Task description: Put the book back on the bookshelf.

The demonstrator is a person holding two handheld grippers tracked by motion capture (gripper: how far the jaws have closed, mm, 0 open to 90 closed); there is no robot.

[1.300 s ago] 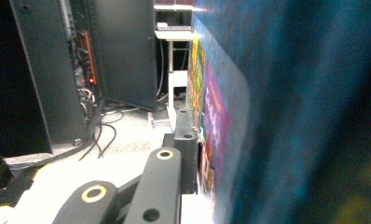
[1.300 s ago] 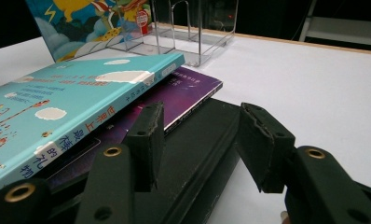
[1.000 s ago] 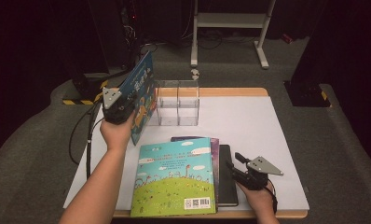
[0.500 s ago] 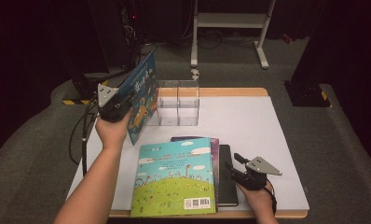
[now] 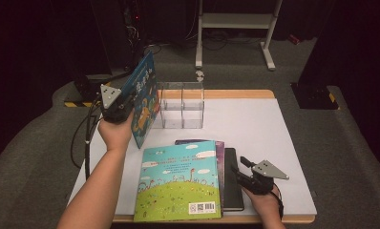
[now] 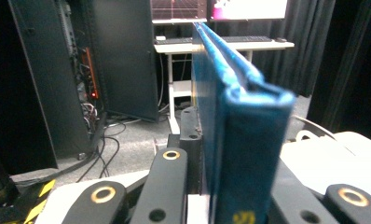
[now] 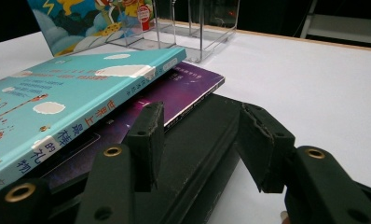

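Apparently midway, the left gripper (image 5: pixel 123 102) clamps a blue illustrated picture book (image 5: pixel 142 98) upright beside the empty clear acrylic divided rack (image 5: pixel 181 105), while the right gripper (image 5: pixel 248 171) rests, jaws apart, at the flat stack of three books (image 5: pixel 188 183).

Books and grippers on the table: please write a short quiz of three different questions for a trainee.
1. True or false: the left gripper holds the blue book upright.
2. Which book lies on top of the stack? A) black book B) purple book C) turquoise book
3. Fill in: the right gripper has its jaws ____ over the black book.

Key: 1 true. 2 C, the turquoise book. 3 open.
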